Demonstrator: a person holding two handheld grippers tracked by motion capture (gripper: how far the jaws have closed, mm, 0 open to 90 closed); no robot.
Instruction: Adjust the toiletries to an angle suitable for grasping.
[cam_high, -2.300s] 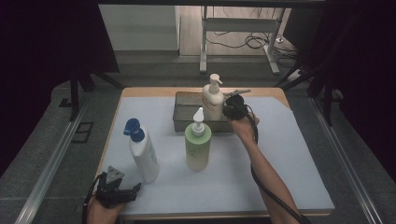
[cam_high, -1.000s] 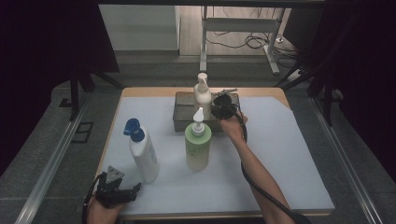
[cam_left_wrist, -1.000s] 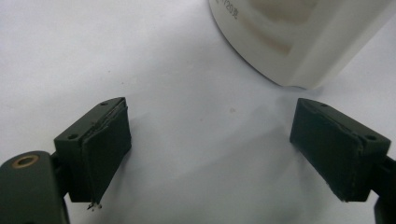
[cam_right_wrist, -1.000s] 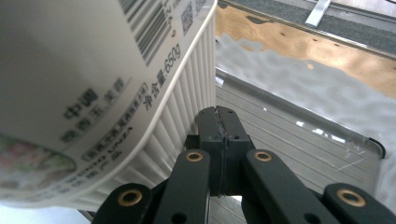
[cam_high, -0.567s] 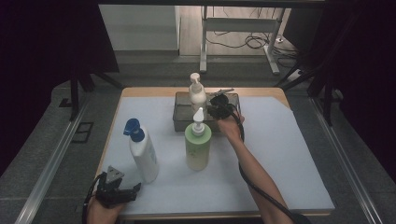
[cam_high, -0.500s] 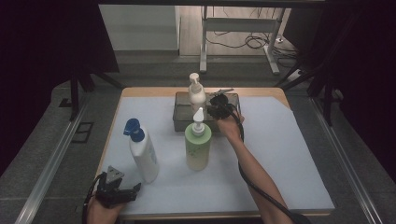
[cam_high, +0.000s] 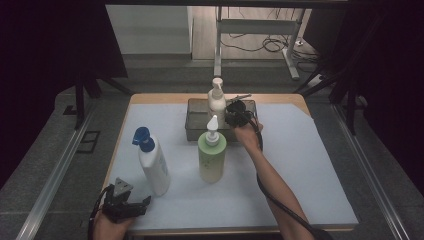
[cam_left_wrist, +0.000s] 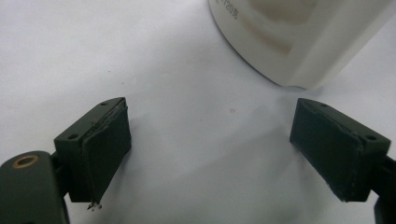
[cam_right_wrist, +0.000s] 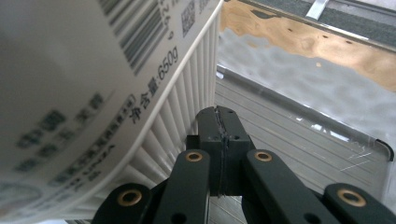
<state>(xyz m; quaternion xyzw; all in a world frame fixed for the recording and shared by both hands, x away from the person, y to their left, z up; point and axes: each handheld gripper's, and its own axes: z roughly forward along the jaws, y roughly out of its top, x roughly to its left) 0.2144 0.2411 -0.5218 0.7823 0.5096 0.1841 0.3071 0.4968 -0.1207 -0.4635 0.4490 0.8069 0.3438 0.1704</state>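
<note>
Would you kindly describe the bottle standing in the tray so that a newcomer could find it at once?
On the white mat, look to the far edge, where a dark tray sits. The cream pump bottle stands inside it, beside the right gripper. Unlike the green pump bottle and the blue-capped white bottle, it is off the mat.

Ribbed white plastic bottle (cam_right_wrist: 93, 84), matt.

Green bottle (cam_high: 212, 157) blocks the tray (cam_high: 195, 120); white mat (cam_high: 310, 165) rightward lies open
</note>
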